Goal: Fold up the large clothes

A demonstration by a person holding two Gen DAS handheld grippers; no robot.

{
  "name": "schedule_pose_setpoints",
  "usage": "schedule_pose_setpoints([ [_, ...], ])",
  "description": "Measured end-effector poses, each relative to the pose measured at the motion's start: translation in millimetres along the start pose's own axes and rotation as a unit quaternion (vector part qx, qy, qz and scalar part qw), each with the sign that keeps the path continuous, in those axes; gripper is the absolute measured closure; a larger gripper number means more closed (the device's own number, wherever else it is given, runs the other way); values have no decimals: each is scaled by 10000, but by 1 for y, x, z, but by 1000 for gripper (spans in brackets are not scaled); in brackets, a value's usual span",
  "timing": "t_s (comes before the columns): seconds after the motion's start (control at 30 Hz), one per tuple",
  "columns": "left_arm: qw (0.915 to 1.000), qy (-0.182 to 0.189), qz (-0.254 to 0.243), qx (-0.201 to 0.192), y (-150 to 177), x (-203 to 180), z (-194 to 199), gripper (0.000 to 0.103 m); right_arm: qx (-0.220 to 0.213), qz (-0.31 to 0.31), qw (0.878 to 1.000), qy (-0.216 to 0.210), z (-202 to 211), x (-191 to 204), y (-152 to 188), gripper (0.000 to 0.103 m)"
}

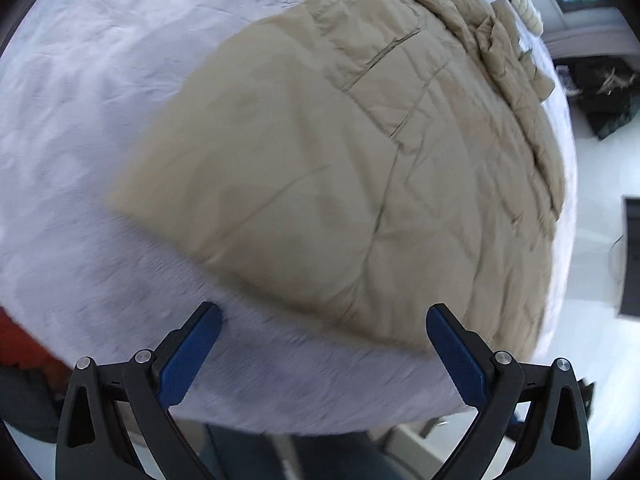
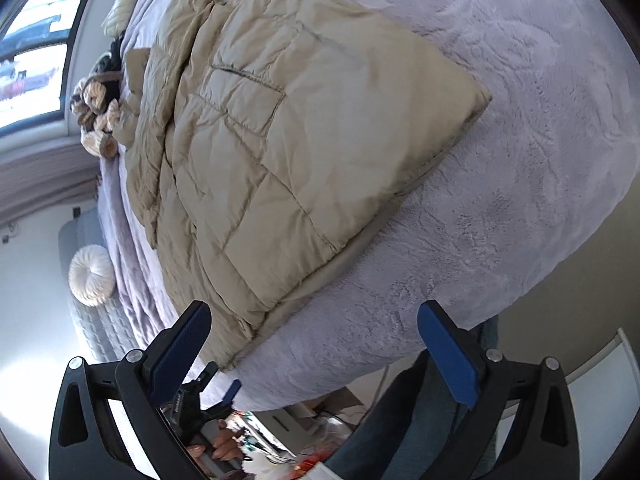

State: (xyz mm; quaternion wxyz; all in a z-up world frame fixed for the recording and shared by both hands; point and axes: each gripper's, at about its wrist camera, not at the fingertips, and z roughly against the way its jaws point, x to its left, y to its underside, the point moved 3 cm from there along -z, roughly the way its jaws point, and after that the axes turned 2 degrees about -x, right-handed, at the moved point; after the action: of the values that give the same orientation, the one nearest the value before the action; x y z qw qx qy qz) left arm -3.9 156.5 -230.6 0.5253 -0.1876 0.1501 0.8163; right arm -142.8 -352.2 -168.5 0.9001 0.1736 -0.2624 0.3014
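Covering most of both views, the bed [image 1: 80,100] lies under a pale lavender plush blanket [image 2: 520,120], and your tan quilted jacket [image 1: 320,180] rests flat on top of it, already doubled over so one layer sits on another with a stitched pocket [image 2: 240,96] facing up. In the right wrist view the jacket's near corner [image 2: 240,360] reaches close to the bed's edge, just ahead of your left claw, while a bunched sleeve or collar section [image 2: 160,120] runs along the jacket's far side.

A round cream cushion [image 2: 90,276] sits on a grey quilted surface beyond the bed, and a cluster of knotted cream and brown cushions [image 2: 96,112] lies near the window [image 2: 32,48].

Your left claw [image 1: 324,316] hangs above the blanket just short of the jacket's hem, its blue pads [image 1: 188,360] spread wide and holding nothing. Your right claw [image 2: 314,312] is likewise spread, pads [image 2: 452,356] apart, empty, hovering over the jacket's lower edge. The left view is slightly blurred.
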Motion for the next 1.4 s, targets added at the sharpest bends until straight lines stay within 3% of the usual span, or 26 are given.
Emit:
schedule_pose_setpoints([
  [0.17, 9996, 271, 59, 3, -11, -11, -13, 0, -164, -358, 9985, -390, -9, -7, -11, 0],
  [0.43, 9997, 160, 40, 166, -15, -16, -26, 0, -367, -670, 9954, -572, -33, -18, -32, 0],
  [0.53, 9994, 314, 92, 101, -19, -20, -24, 3, -481, -778, 9919, -878, -35, -19, -36, 0],
  [0.57, 9994, 344, 100, 23, -20, -21, -21, 24, -497, -788, 9909, -975, -34, -19, -37, 0],
  [0.6, 9995, 298, 85, -11, -22, -21, -19, 38, -523, -802, 9892, -1110, -34, -17, -38, 0],
  [0.67, 9992, 363, 141, -8, -26, -20, -16, 79, -591, -802, 9870, -1263, -32, -14, -40, 1],
  [0.73, 9982, 563, 181, -11, -29, -21, -8, 87, -597, -835, 9866, -1269, -30, -12, -41, 5],
  [0.77, 9981, 611, 97, -60, -31, -23, -2, 89, -565, -872, 9869, -1235, -30, -13, -42, 19],
  [0.8, 9978, 655, 5, -98, -33, -27, 5, 91, -482, -964, 9880, -1109, -32, -15, -45, 43],
  [0.83, 9975, 693, -50, -113, -34, -29, 10, 91, -426, -1042, 9884, -1023, -33, -18, -47, 55],
  [0.87, 9971, 743, -105, -140, -36, -32, 17, 91, -374, -1132, 9883, -947, -35, -19, -48, 79],
  [0.9, 9965, 813, -143, -162, -39, -37, 22, 91, -345, -1206, 9876, -946, -34, -20, -51, 88],
  [1.1, 9909, 1203, -337, -511, -69, -80, 65, 91, -337, -481, 9895, -1322, -10, 26, -70, 93],
  [1.27, 9869, 1227, -525, -912, -113, -125, 94, 91, -439, 479, 9893, -1306, 12, 102, -112, 93],
  [1.4, 9813, 1331, -477, -1307, -160, -157, 113, 91, -474, 1218, 9817, -1382, 16, 176, -153, 93],
])
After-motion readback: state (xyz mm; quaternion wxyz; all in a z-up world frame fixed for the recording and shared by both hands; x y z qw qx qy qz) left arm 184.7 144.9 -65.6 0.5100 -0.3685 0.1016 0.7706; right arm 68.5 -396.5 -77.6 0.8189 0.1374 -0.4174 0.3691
